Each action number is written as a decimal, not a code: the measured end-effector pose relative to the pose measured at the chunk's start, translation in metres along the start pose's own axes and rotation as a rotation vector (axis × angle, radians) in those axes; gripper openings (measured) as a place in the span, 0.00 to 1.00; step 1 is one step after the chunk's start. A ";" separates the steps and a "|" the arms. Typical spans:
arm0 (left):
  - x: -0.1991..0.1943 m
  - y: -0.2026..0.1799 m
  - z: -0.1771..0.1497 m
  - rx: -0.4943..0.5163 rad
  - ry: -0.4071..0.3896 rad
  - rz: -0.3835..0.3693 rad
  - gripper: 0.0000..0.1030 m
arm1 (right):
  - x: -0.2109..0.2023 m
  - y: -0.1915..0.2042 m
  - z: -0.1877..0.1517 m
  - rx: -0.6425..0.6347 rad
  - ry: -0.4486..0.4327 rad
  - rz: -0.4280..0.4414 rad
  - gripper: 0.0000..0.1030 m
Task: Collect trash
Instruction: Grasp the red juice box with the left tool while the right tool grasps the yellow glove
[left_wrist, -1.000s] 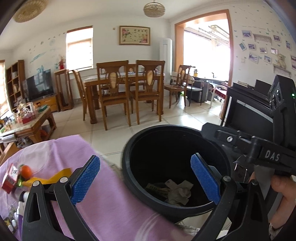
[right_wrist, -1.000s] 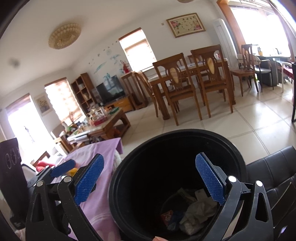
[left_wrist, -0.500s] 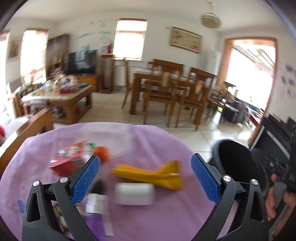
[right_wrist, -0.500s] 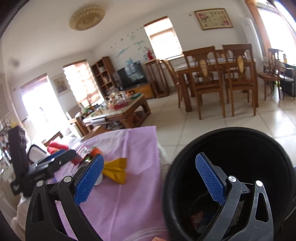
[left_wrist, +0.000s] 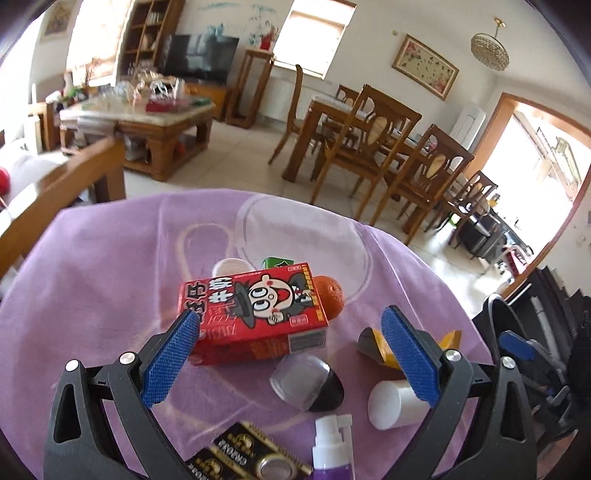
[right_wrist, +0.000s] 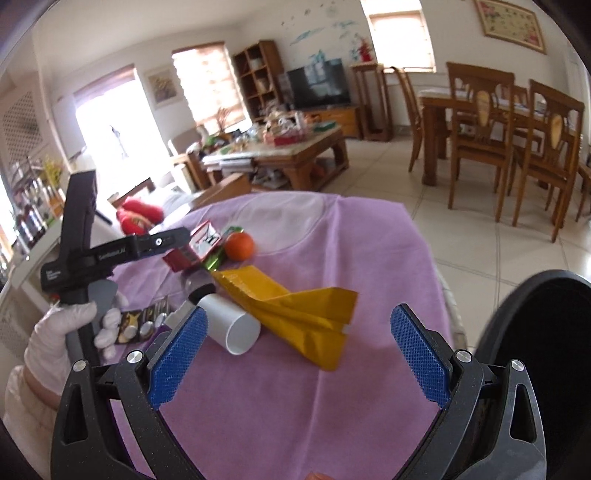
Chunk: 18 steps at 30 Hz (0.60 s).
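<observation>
Purple tablecloth (left_wrist: 92, 266) spread over the near table, and beyond it pale floor tiles (left_wrist: 236, 162). A wooden coffee table (left_wrist: 147, 118) heaped with clutter sits in front of a dark television (left_wrist: 201, 59), and there's a tall open bookshelf (left_wrist: 151, 33) just beside the screen. Off to the right, a dining table (right_wrist: 476, 110) ringed by high-backed wooden chairs (right_wrist: 480, 122). A framed picture (left_wrist: 424, 66) hangs on the wall, a crystal ceiling lamp (left_wrist: 489, 46) near it. Something red lies on the pale sofa (right_wrist: 138, 216).
</observation>
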<state>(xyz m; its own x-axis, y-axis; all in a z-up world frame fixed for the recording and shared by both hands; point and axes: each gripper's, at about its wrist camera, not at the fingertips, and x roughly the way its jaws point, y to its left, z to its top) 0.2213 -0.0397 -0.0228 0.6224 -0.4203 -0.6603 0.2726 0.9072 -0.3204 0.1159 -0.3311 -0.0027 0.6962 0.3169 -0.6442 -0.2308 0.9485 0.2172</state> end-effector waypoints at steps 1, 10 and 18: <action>0.003 0.003 0.002 -0.015 0.006 -0.003 0.95 | 0.006 0.005 0.003 -0.014 0.012 0.004 0.95; 0.006 0.014 0.000 -0.041 -0.022 0.057 0.95 | 0.055 0.056 0.028 -0.295 0.111 0.009 0.95; 0.020 0.032 -0.005 -0.090 0.058 0.038 0.95 | 0.095 0.055 0.037 -0.258 0.229 0.083 0.67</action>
<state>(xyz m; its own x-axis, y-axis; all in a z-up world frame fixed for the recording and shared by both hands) 0.2383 -0.0196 -0.0498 0.5870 -0.3882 -0.7105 0.1811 0.9183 -0.3522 0.1946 -0.2485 -0.0250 0.5042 0.3572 -0.7863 -0.4647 0.8796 0.1016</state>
